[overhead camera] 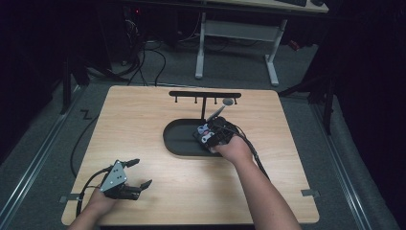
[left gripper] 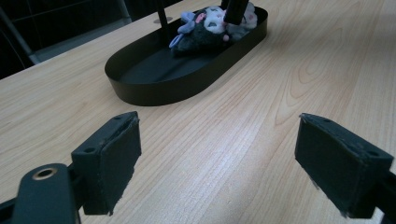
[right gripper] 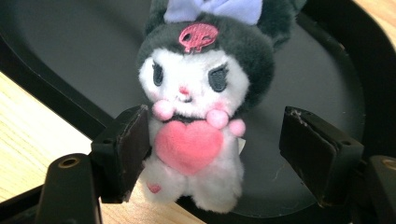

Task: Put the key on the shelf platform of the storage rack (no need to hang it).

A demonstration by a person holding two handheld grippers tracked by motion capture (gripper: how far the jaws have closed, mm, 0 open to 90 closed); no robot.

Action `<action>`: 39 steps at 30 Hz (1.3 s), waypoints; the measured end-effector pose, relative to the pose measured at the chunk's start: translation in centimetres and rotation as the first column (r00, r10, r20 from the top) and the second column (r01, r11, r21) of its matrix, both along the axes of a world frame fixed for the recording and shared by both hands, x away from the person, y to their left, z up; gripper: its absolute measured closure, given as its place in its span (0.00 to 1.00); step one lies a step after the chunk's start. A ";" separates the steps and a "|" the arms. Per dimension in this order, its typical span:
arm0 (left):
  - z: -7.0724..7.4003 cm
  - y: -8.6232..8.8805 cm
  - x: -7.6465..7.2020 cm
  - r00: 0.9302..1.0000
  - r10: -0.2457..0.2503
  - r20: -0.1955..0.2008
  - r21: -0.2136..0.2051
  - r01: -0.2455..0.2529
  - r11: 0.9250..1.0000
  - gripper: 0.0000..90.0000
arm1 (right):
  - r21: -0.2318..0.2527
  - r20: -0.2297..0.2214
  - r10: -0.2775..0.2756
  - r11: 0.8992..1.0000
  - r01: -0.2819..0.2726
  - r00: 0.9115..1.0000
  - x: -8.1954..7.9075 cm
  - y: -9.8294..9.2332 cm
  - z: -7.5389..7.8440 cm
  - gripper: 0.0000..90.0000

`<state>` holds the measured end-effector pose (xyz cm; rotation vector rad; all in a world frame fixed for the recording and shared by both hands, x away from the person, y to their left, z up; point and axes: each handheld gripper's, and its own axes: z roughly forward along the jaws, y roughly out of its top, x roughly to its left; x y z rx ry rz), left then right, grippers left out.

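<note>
A black and white plush toy point(right gripper: 196, 116) with a lilac bow and a pink heart lies at the right end of the oval black tray point(overhead camera: 179, 139), its feet over the rim. My right gripper point(right gripper: 217, 126) is open around the toy. One pad sits close against its side and the other stands clear of it. From above, the right gripper point(overhead camera: 215, 134) covers most of the toy point(overhead camera: 206, 133). My left gripper point(overhead camera: 141, 172) hovers open at the table's front left, with nothing between its pads point(left gripper: 112, 154). From there the toy point(left gripper: 205, 30) lies in the tray point(left gripper: 154, 79) ahead.
A black hook rack point(overhead camera: 205, 94) on a thin post stands just behind the tray, with a small grey item point(overhead camera: 229, 101) hanging at its right. The wooden table point(overhead camera: 143, 120) has bare wood at the left and front. A white desk frame point(overhead camera: 273, 57) stands on the floor beyond.
</note>
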<state>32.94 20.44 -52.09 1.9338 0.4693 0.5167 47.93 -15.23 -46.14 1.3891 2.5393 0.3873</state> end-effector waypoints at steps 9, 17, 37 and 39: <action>0.0 0.0 0.0 1.000 0.000 0.001 0.000 0.000 1.000 0.17 | 0.010 0.027 0.009 1.000 -0.010 1.000 -1.0 -0.4 1.1 0.30; 0.0 0.0 0.0 1.000 0.001 0.002 0.002 -0.001 1.000 0.17 | 0.030 0.053 0.023 0.999 -0.024 0.998 -2.6 -1.0 0.9 0.32; 0.0 -0.1 0.0 1.000 0.002 0.004 0.009 -0.002 1.000 0.17 | 0.170 0.156 -0.015 0.985 -0.012 0.988 -8.6 -4.9 -0.2 0.32; 0.0 -0.1 0.0 1.000 0.004 0.002 0.009 -0.004 1.000 0.17 | 0.188 0.184 -0.020 0.982 -0.016 0.983 -9.5 -5.2 -0.5 0.29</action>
